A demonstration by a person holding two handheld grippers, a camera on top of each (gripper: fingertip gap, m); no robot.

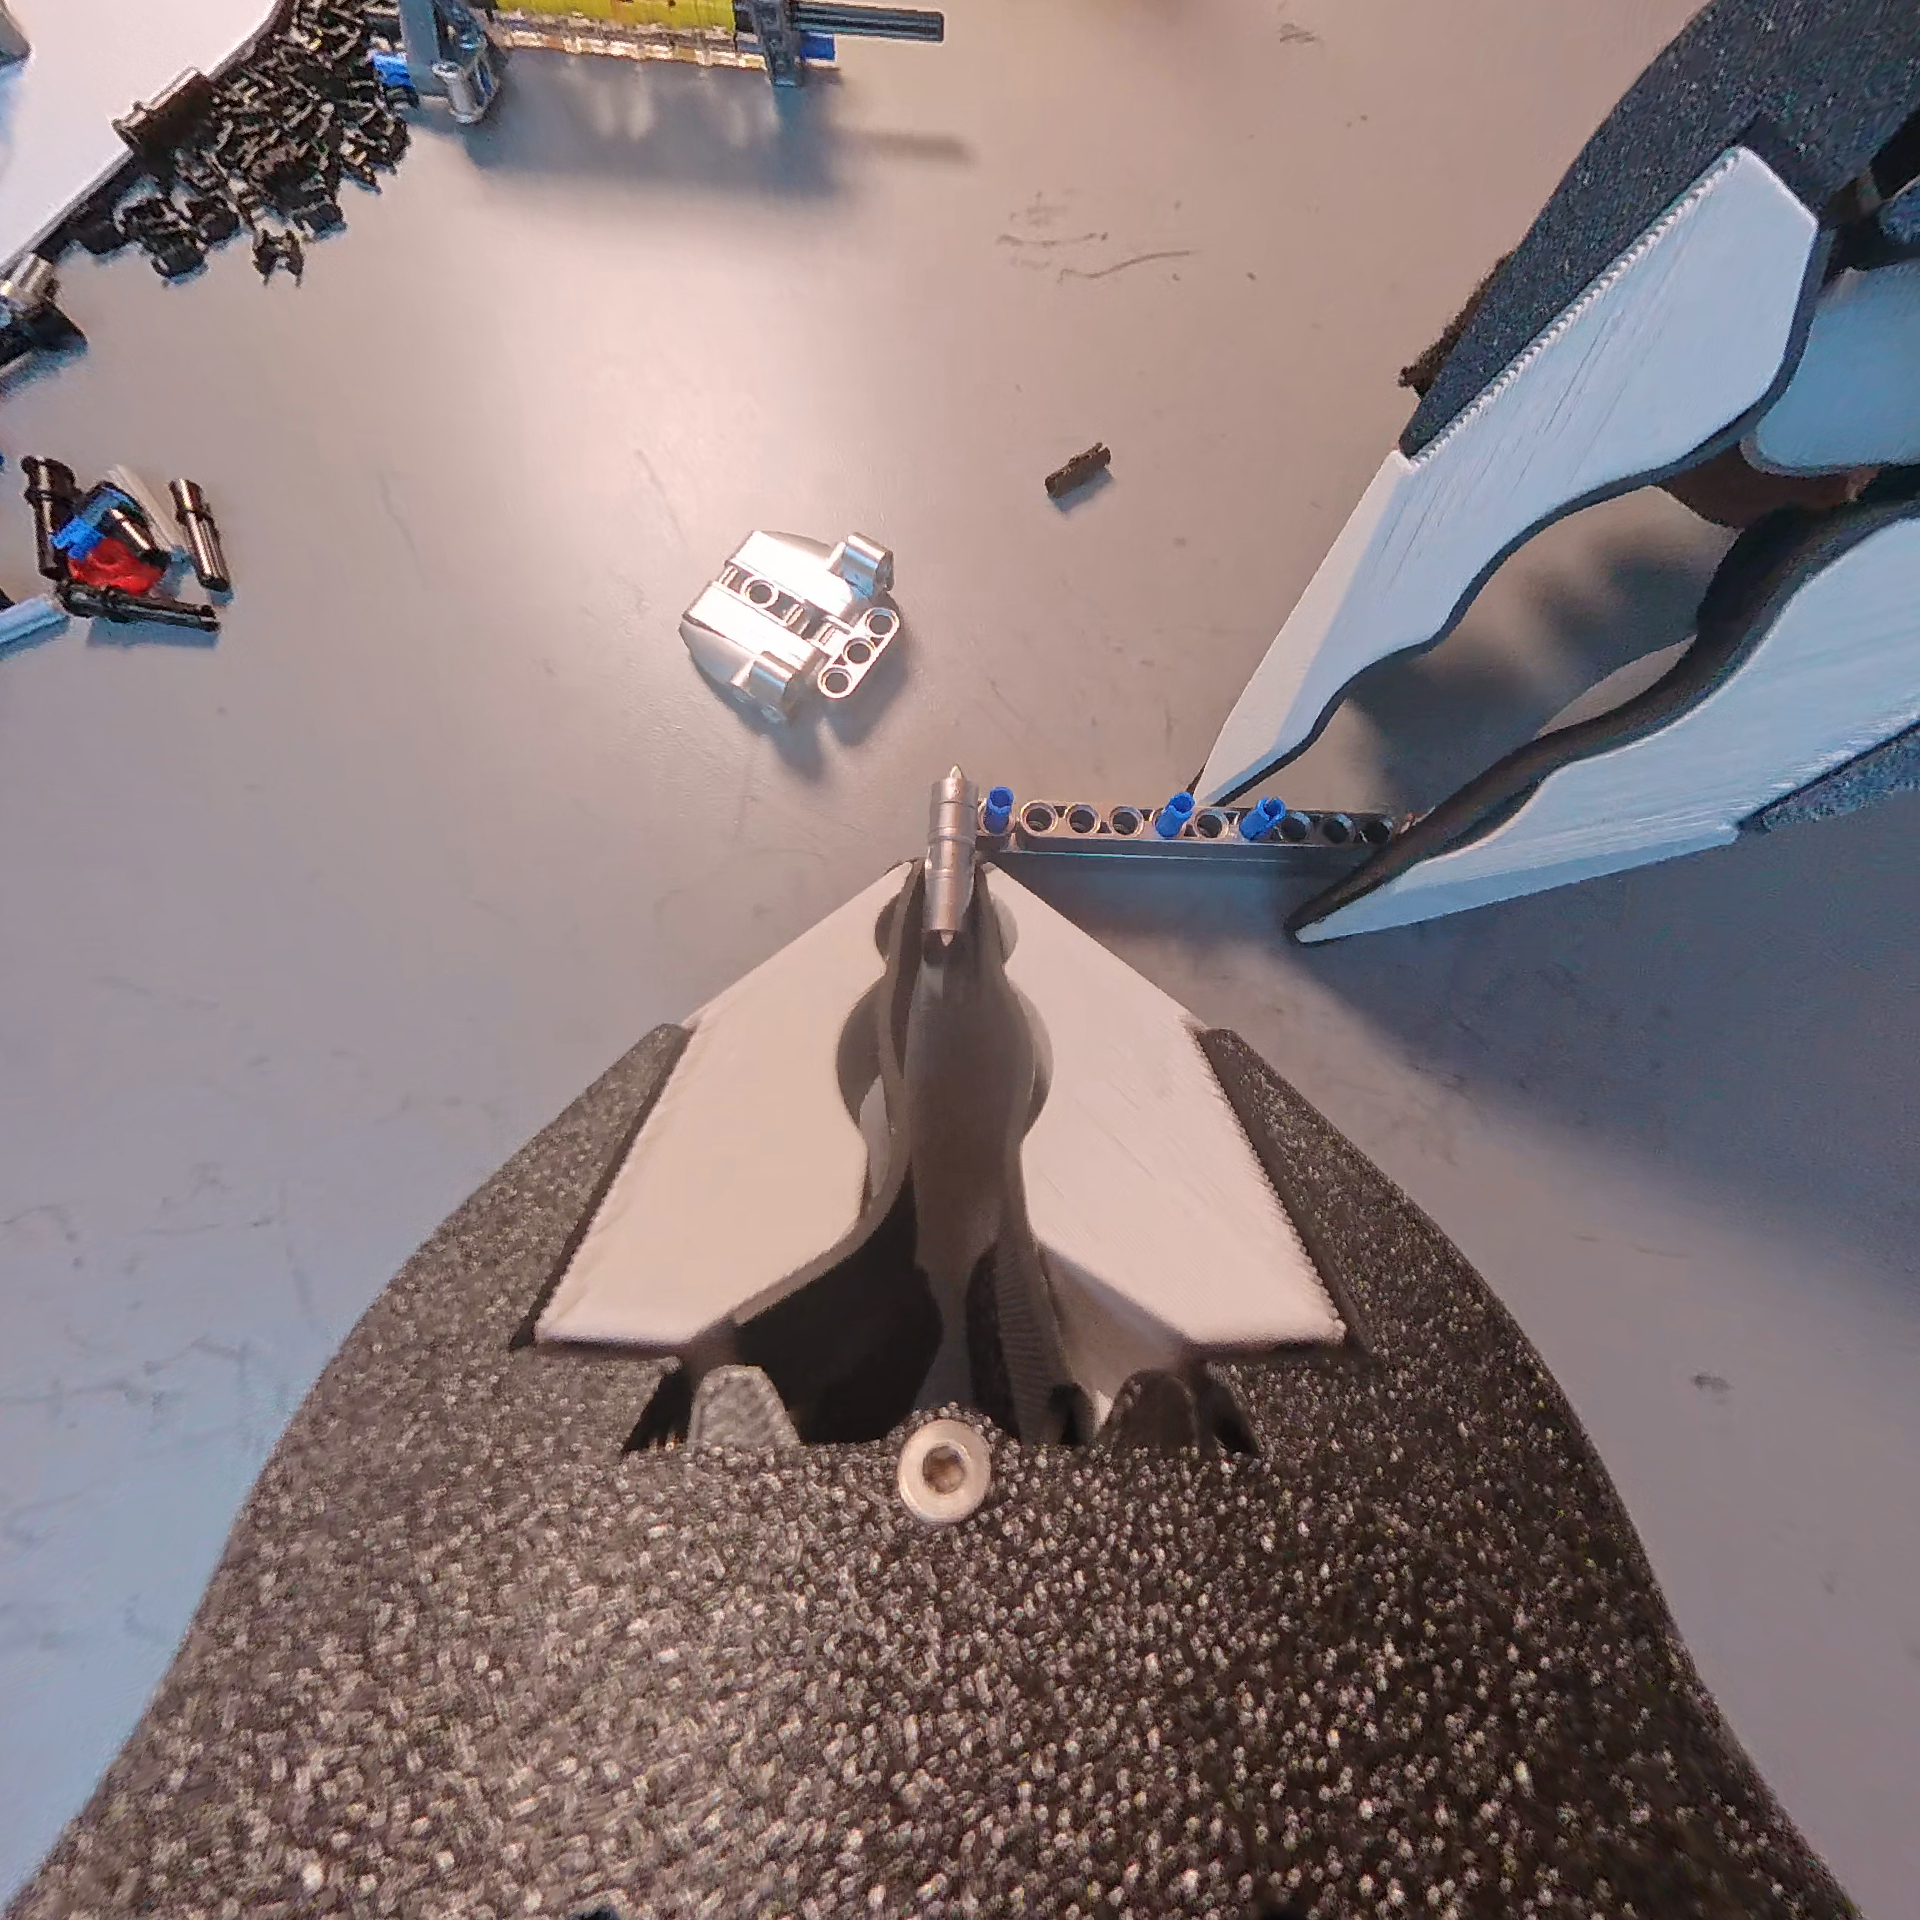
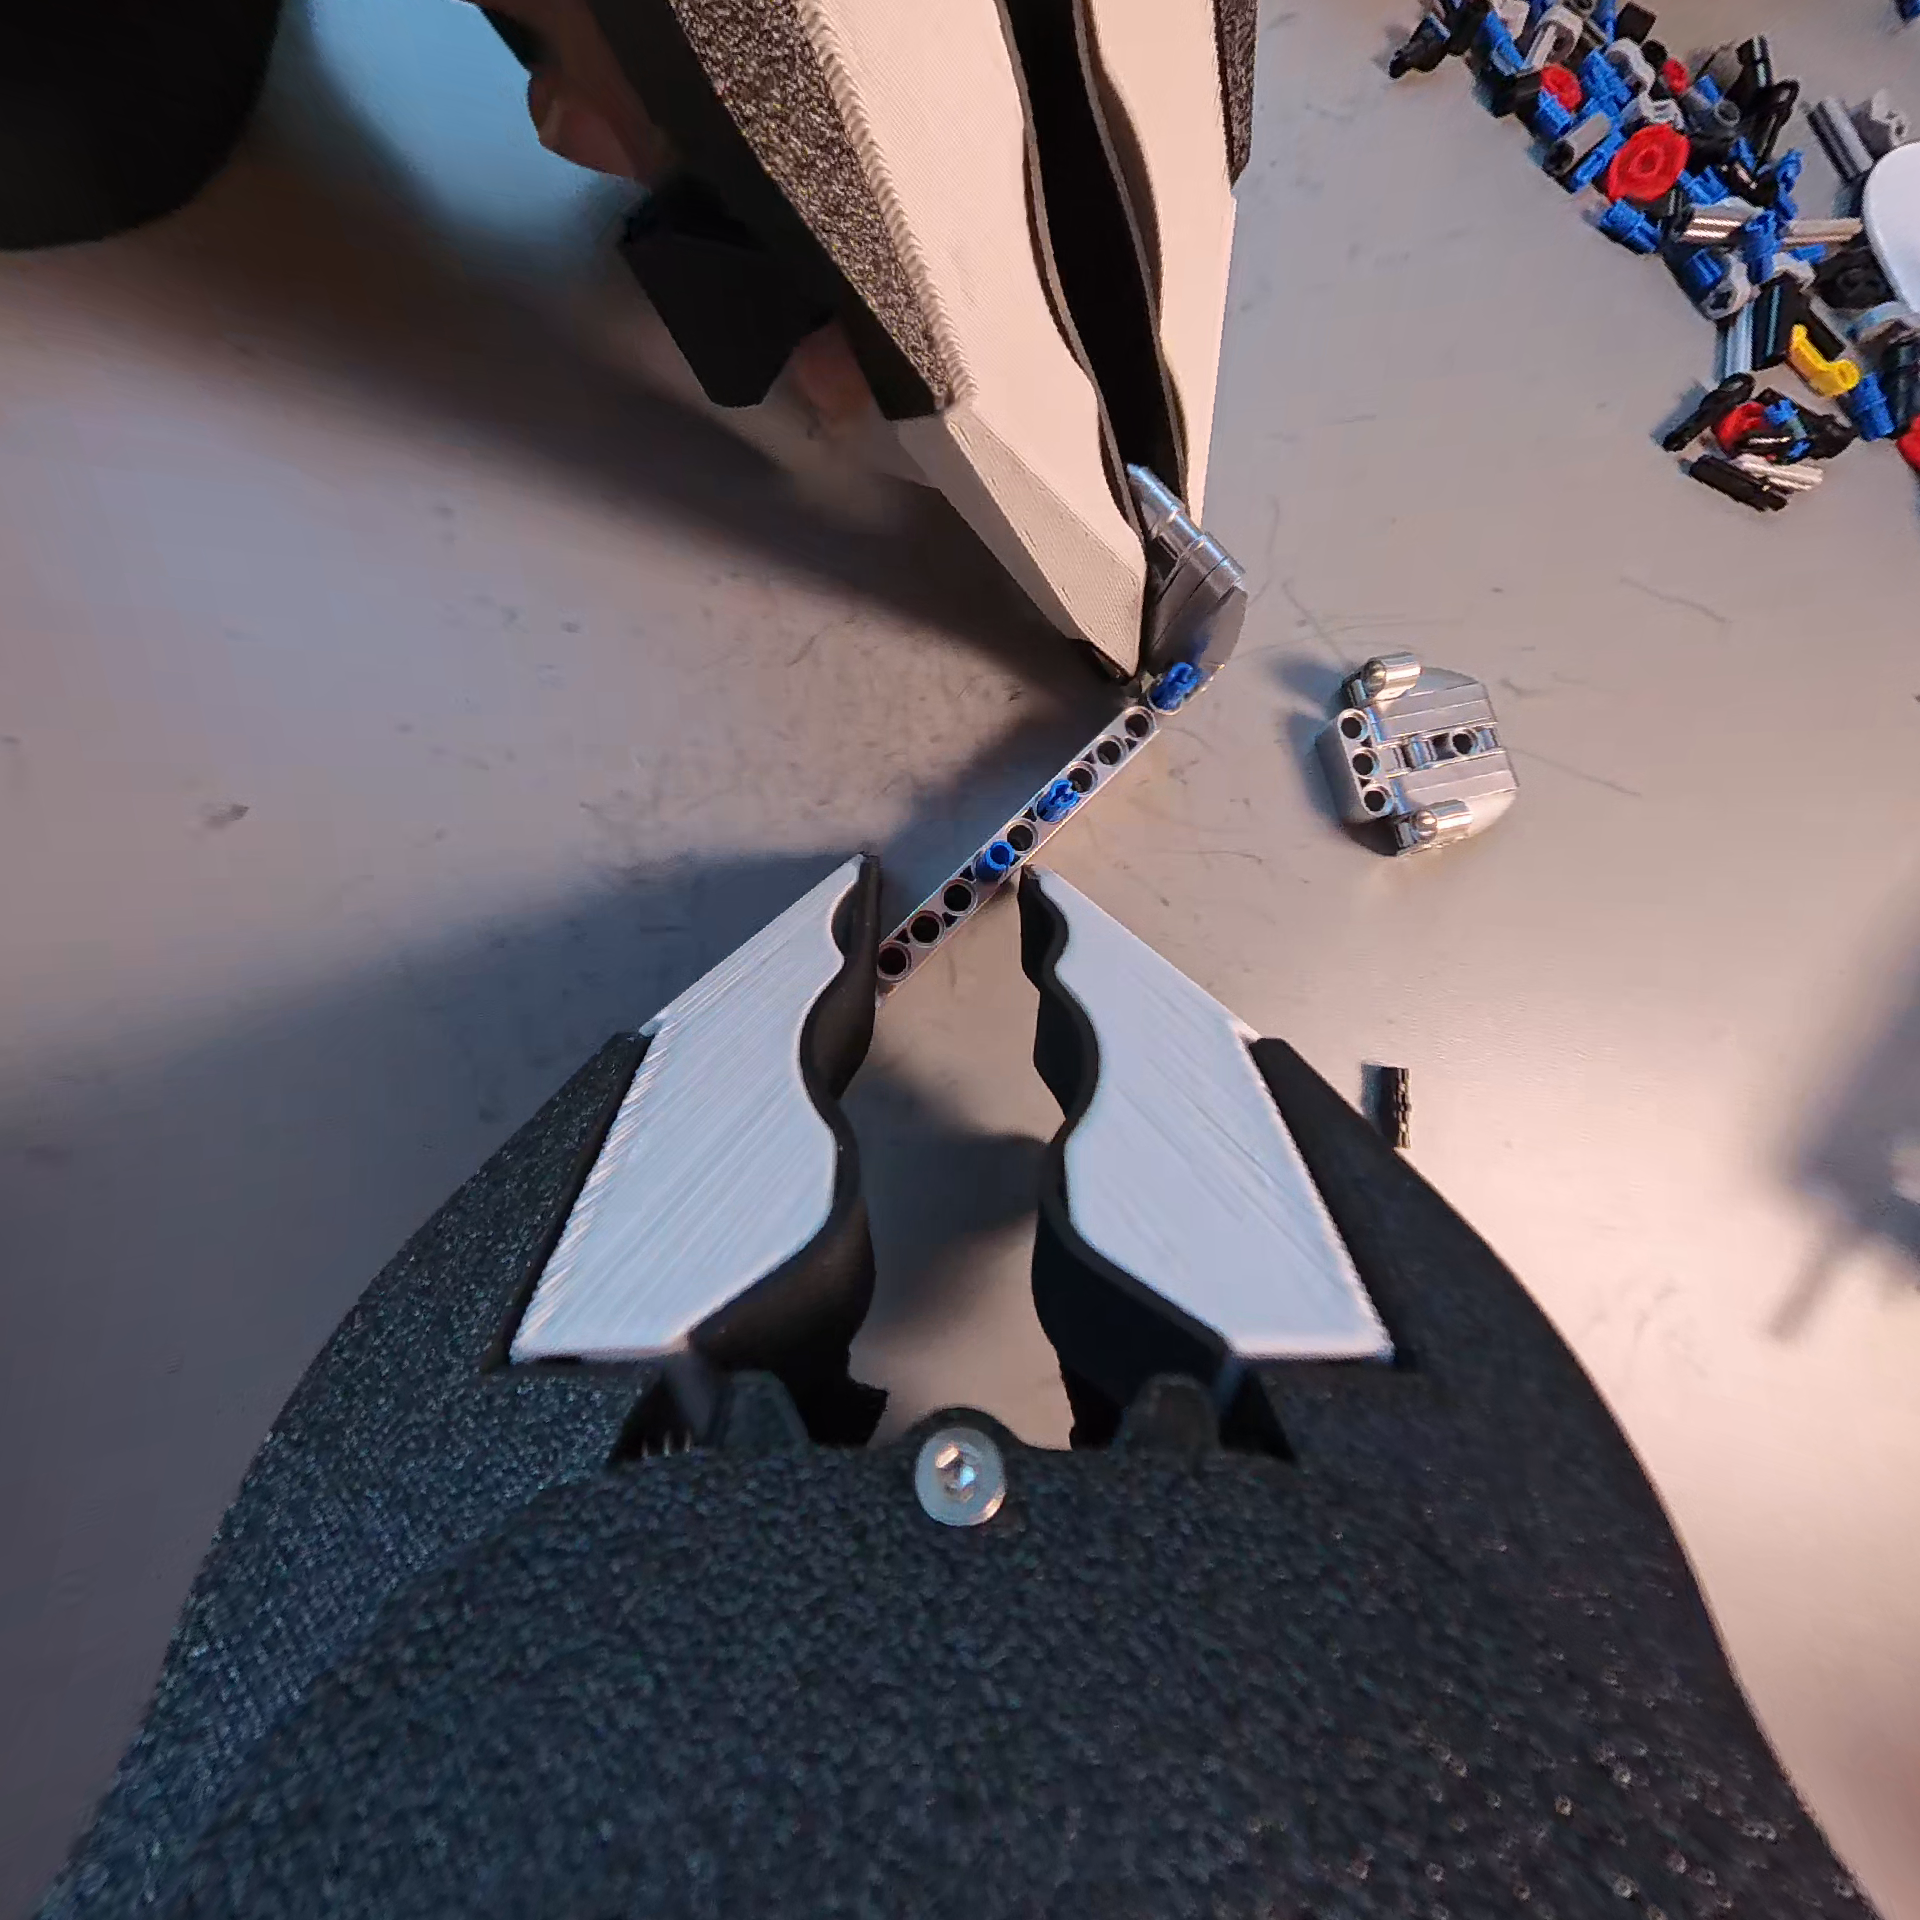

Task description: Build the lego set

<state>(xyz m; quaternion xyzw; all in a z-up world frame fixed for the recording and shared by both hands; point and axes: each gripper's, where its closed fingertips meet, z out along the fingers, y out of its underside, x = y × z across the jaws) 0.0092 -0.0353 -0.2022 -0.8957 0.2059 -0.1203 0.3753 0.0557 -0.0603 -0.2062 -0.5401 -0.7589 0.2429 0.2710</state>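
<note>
My left gripper (image 1: 951, 883) is shut on a silver-grey panel piece (image 1: 953, 831) that sticks out past its fingertips. The piece meets the near end of a long grey holed beam (image 1: 1101, 826) carrying three blue pins, which lies on the table. My right gripper (image 2: 948, 878) is open, its fingers on either side of the beam's other end (image 2: 935, 914). It also shows in the left wrist view (image 1: 1257, 862), coming in from the right. In the right wrist view, the left gripper (image 2: 1153, 655) comes down from the top with the panel piece (image 2: 1195, 561).
A second silver panel piece (image 1: 800, 634) (image 2: 1413, 758) lies loose on the grey table. A small black pin (image 1: 1078, 473) (image 2: 1392, 1101) lies nearby. A pile of black parts (image 1: 260, 135), a small mixed cluster (image 1: 114, 551), a yellow built assembly (image 1: 623, 21) and a mixed-colour pile (image 2: 1714, 208) sit further off. The left gripper's tips are roughly 6 cm from the right gripper's.
</note>
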